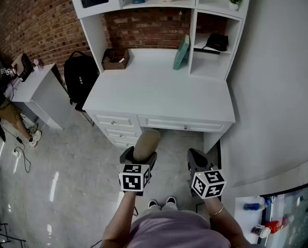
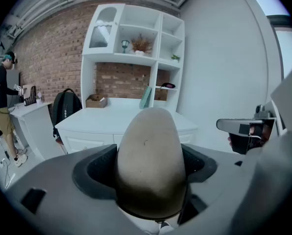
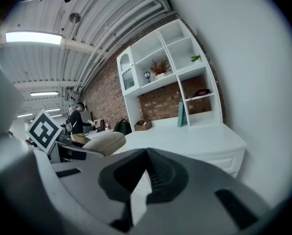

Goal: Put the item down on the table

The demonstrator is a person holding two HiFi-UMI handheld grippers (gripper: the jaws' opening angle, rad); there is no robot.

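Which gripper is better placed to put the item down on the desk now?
Left. The left gripper is closed on the beige rounded item, pointed at the white desk straight ahead. The right gripper, beside it, has its jaws together and holds nothing.

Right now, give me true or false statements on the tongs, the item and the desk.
1. The left tongs grip a beige rounded item. True.
2. The item rests on the white desk. False: it is held above the floor, short of the desk.
3. The right tongs hold a green book. False: they are shut, empty; the book leans on the desk.
4. A black backpack stands beside the desk. True.
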